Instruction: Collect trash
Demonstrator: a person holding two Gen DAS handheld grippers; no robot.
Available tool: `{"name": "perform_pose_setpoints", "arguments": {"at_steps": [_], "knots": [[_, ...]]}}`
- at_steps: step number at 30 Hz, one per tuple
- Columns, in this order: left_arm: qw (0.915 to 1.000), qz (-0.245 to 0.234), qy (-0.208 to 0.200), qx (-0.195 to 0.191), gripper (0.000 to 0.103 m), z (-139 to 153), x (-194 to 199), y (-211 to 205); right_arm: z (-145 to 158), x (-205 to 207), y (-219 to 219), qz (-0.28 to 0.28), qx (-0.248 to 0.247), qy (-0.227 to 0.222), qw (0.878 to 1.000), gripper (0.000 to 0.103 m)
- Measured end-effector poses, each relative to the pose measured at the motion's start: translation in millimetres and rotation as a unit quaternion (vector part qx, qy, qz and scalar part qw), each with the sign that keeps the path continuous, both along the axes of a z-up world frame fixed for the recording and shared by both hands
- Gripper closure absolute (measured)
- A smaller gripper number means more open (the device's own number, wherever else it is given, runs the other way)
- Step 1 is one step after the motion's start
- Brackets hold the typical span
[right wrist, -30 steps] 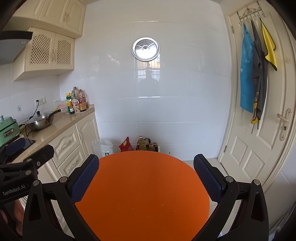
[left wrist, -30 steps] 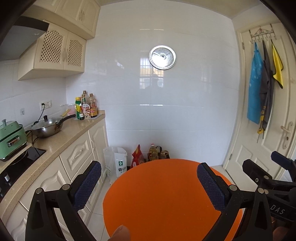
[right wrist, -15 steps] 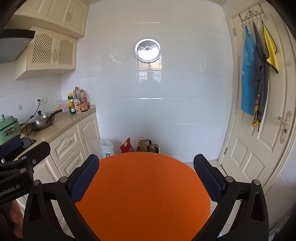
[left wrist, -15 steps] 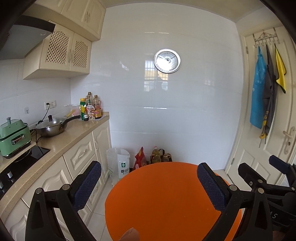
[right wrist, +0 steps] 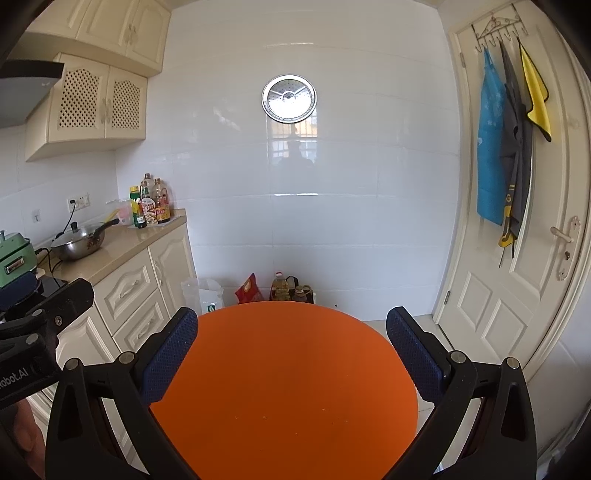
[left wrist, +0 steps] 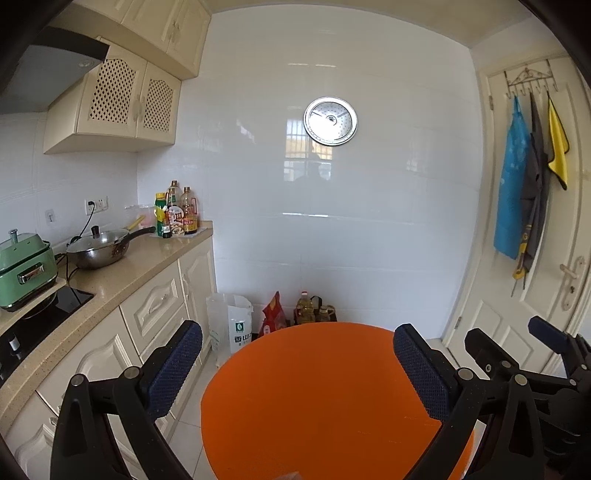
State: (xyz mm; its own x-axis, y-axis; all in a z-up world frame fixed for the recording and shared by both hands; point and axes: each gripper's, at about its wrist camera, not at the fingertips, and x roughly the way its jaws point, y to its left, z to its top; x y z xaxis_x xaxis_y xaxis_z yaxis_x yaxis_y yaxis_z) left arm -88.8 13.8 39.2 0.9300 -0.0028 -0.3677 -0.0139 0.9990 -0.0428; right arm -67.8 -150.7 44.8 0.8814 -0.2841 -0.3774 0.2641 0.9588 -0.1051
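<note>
No trash shows on the round orange bench (right wrist: 288, 369) in either view; its top lies bare below both claws. The left claw (left wrist: 297, 363) and right claw (right wrist: 291, 347) each hang wide apart, gripping nothing. Beyond the bench, bags (left wrist: 240, 325) and bottles (right wrist: 290, 288) stand on the floor against the wall.

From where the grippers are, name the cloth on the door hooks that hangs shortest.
The yellow cloth, rightmost on the door hooks. Its lower edge ends well above those of the blue apron and the grey apron beside it.
</note>
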Motion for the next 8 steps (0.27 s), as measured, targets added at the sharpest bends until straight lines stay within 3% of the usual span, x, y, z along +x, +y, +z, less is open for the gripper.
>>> {"name": "perform_pose_setpoints", "arguments": {"at_steps": [8], "knots": [[0.9999, 0.005, -0.009, -0.01, 0.001, -0.4, -5.3, -9.4, -1.0, 0.9, -3.6, -0.003, 0.002, 0.001, 1.0, 0.0]]}}
